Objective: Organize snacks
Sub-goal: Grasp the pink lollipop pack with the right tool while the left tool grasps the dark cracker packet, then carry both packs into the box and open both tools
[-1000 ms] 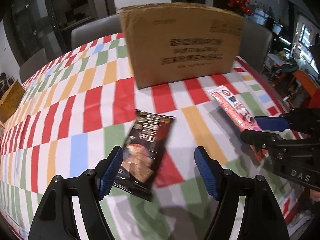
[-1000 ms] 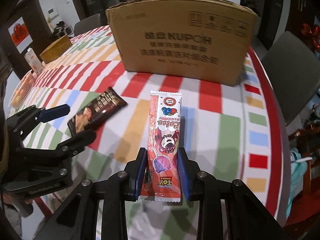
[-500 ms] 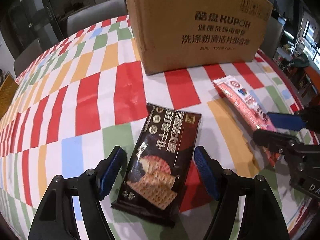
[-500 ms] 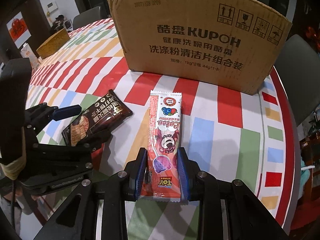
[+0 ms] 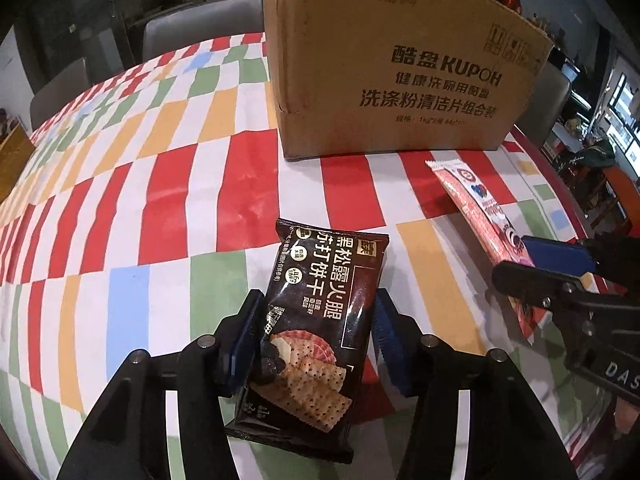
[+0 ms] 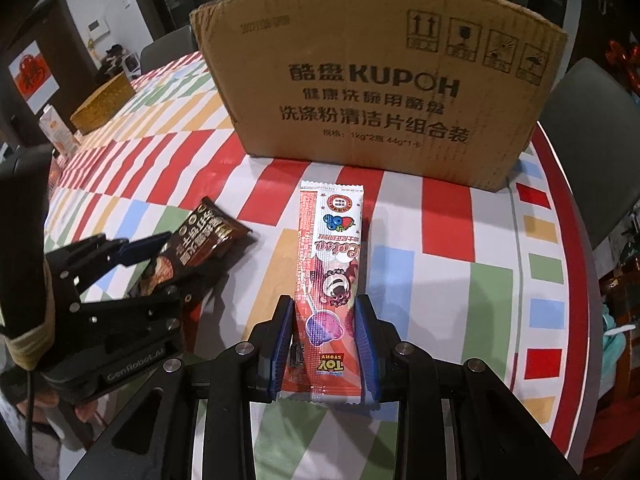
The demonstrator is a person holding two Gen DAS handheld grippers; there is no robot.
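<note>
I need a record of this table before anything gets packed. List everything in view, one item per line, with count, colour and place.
cracker packet: one, dark brown, flat on the tablecloth, between the left jaws.
lollipop packet: one, pink, lengthwise in the right jaws.
cardboard box: one, brown, upright at the far side, behind both packets.
tablecloth: one, red, white, green, yellow and blue checks, covering the table.
woven basket: one, tan, far left edge.
chairs: at least two, grey, behind the table.
left gripper: one, black with blue pads, closing around the cracker packet.
right gripper: one, black with blue pads, clamped on the lollipop packet.
</note>
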